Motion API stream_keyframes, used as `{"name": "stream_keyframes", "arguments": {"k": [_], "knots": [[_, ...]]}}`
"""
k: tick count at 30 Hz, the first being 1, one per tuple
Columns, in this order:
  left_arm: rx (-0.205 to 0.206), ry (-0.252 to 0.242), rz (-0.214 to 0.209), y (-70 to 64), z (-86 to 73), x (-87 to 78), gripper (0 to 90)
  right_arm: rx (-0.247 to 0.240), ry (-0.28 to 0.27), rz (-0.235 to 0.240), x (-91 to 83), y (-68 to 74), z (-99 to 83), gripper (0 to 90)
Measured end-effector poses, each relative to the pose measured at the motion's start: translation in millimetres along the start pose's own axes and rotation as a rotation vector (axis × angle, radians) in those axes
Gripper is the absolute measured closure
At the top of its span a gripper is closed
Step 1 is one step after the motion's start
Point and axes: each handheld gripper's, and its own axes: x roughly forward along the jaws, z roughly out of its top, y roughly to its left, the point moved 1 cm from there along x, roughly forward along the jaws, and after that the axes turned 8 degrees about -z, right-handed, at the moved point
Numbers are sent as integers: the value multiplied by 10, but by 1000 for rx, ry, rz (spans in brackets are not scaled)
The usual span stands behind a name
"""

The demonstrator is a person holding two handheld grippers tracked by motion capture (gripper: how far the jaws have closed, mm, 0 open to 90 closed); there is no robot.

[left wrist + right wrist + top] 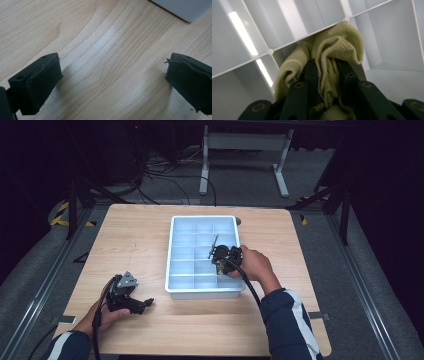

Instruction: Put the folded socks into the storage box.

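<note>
The right gripper [325, 75] is clamped on one pale yellow knitted cloth [337, 47] and holds it low in a compartment on the right side of the single white divided tray [172, 250], so the placing looks nearly done, with the release left. The left gripper [112, 82] rests with its jaws spread and empty on the wooden table [135, 235], near and left of the tray.

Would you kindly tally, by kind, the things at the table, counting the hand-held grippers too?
Divided white tray: 1
Pale yellow knitted cloth: 1
Hand-held grippers: 2, the left hand-held gripper open over bare table, the right hand-held gripper shut on the cloth
Total: 4
</note>
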Motion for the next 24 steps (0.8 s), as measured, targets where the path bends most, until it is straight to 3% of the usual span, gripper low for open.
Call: {"name": "stream_keyframes", "arguments": {"k": [7, 9, 13, 24], "knots": [[0, 0, 0, -1, 0, 0, 3, -32, 43, 67, 83, 34, -8, 717], [0, 0, 0, 0, 0, 0, 3, -40, 48, 67, 79, 42, -8, 714], [-1, 0, 0, -1, 0, 0, 3, -11, 23, 83, 87, 27, -42, 713], [-1, 0, 0, -1, 0, 0, 3, -7, -4, 65, 78, 31, -67, 699]]}}
